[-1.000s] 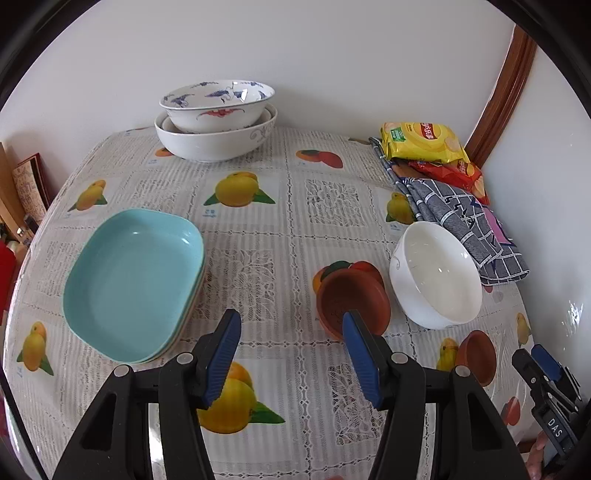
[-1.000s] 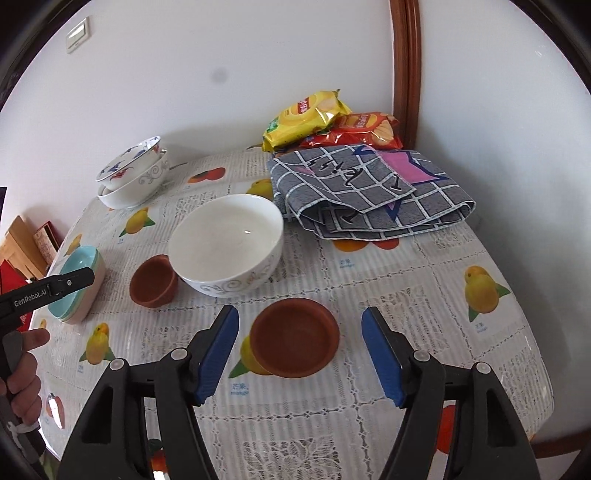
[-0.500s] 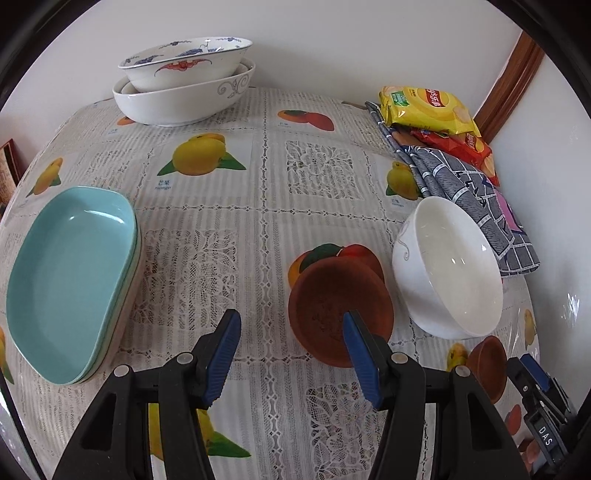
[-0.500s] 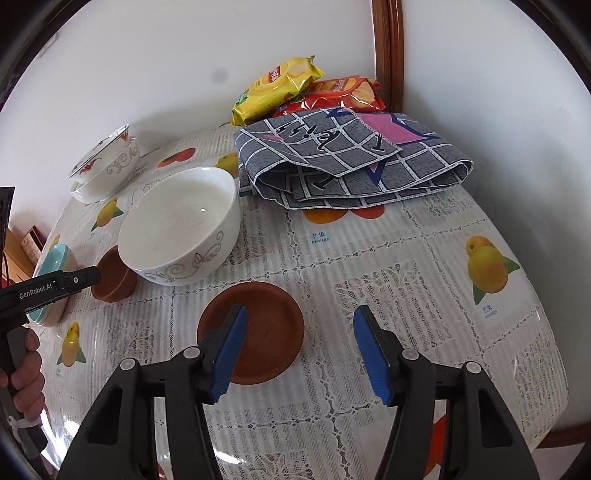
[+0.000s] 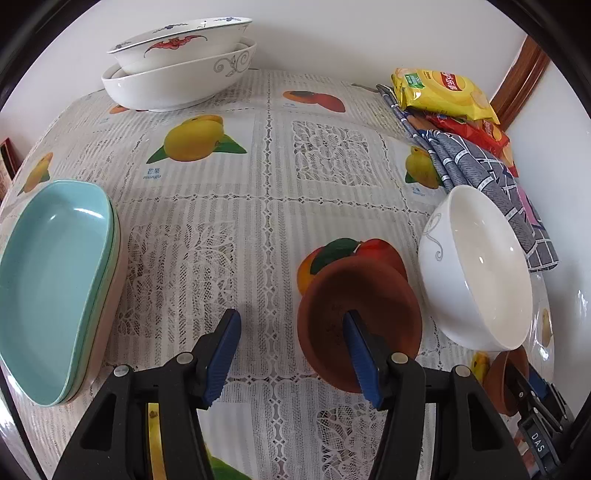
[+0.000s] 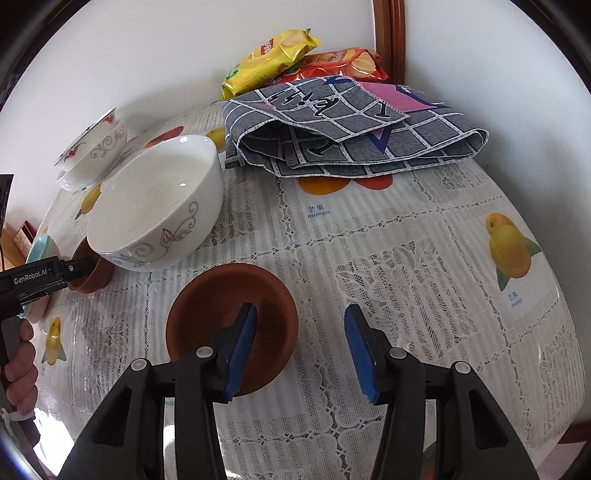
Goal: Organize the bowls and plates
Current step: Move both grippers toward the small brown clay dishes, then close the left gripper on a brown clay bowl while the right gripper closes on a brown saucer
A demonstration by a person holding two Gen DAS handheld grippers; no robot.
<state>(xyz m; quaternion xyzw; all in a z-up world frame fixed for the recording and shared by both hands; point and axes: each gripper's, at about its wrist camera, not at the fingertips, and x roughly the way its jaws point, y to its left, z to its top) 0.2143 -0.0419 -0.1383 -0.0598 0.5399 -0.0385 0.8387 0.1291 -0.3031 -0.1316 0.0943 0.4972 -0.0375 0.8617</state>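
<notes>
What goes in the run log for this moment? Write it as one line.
left gripper: open, astride brown bowl rim | right gripper: jaws have just been closing, brown saucer rim between, no grip yet

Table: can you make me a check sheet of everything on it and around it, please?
Surface: fruit-print tablecloth, covers the table.
Job's things: teal plates, stacked; two patterned bowls, nested by the wall; white bowl, upright; brown dish and brown saucer, each apart on the cloth.
Clutter: snack bags; folded checked cloth.
Grippers: left gripper open, one finger over the brown dish, rim between the fingers; right gripper open, jaws just been closing, saucer's rim between them, not pinched.
Cables: nothing seen.
Surroundings: white wall; wooden trim.
</notes>
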